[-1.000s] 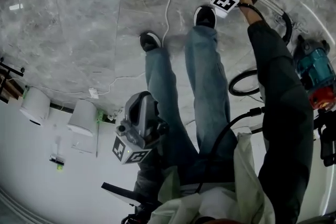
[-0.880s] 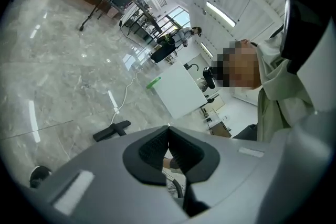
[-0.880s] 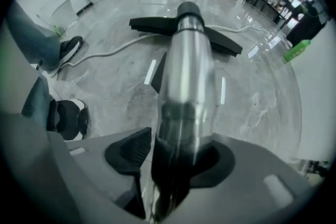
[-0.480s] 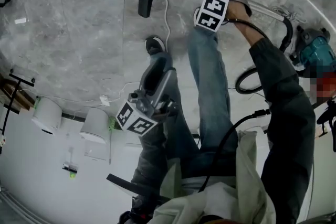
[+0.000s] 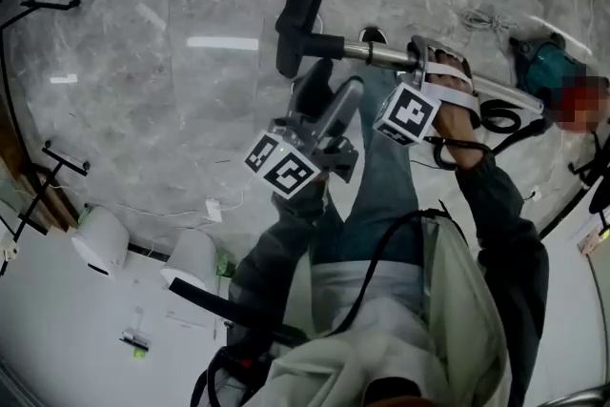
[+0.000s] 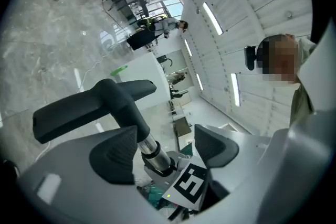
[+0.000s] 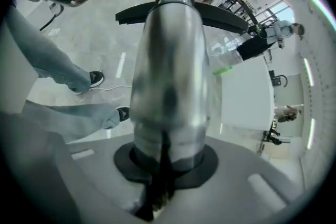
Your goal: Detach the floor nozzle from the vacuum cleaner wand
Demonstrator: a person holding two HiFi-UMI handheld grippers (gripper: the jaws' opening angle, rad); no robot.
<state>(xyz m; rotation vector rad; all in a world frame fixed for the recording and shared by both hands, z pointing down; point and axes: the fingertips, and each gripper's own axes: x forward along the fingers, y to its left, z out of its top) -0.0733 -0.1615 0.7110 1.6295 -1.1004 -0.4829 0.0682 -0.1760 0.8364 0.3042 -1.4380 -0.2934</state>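
step: pre-detach. The nozzle (image 5: 305,5) was still seated on the wand (image 5: 367,50), and the pair looked raised clear of the floor (image 5: 143,62).
right claw (image 5: 424,62): clenched on the bright metal wand. The tube filled the gap between its jaws, which had just closed down onto it.
left claw (image 6: 163,144): released, jaws just been opening. The joint sat between the pads (image 6: 113,152), with neither pad pressing on it.
nozzle: out past the right claw's tips along the tube, just ahead of the left claw. Its black head lay crosswise to the wand.
joint: the dark nozzle neck met the metal tube at a collar, right in the left claw's gap.
vacuum body (image 5: 538,62): teal, behind the right claw at the wand's far end, with a black hose (image 5: 500,119) looped beside it.
release catch: couldn't make one out in any view.
next move (my read): keep the right claw locked as the anchor, close the left claw on the dark neck rather than the metal, then pull straight along the tube axis, away from the right claw.
watch for: left pads landing on the collar or tube instead of the neck, which would just drag the wand through the right claw.
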